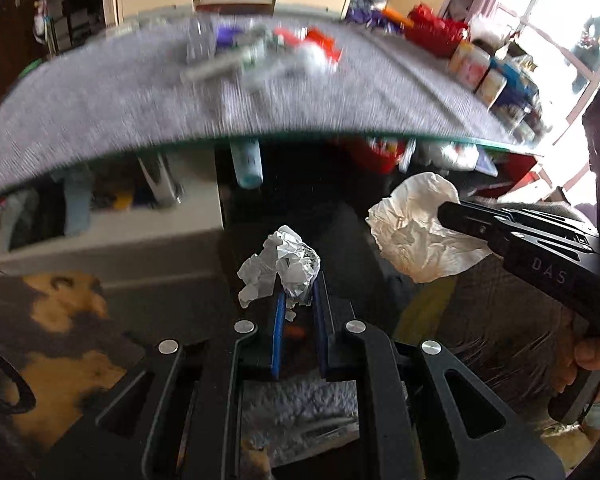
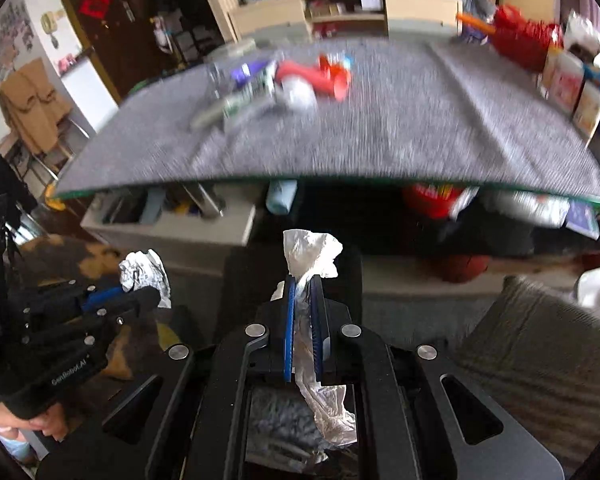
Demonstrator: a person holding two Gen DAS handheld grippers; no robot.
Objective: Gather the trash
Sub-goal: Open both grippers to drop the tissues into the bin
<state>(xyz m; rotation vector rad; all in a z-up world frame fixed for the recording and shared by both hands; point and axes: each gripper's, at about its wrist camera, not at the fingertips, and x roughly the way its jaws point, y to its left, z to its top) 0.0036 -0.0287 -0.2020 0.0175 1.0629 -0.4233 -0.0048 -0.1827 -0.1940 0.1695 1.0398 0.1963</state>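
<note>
Below the near edge of the grey table [image 1: 100,120], in open room over the dark floor: right gripper [image 2: 303,284] clamped on white crumpled paper [image 2: 312,252], left gripper [image 1: 298,294] clamped on foil wad [image 1: 288,264], blurred litter heap [image 1: 260,56] well beyond on the tabletop.

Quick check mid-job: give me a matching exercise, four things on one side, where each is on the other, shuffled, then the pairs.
Things:
1. crumpled foil ball
2. crumpled white paper
3. red wrapper
4. light blue bottle

Places:
A. under the table edge
B. clamped in the right gripper
C. on the grey table mat, in the trash pile
D. clamped in the left gripper

Pairs: 1-D, 2-B, 3-C, 4-A
</note>
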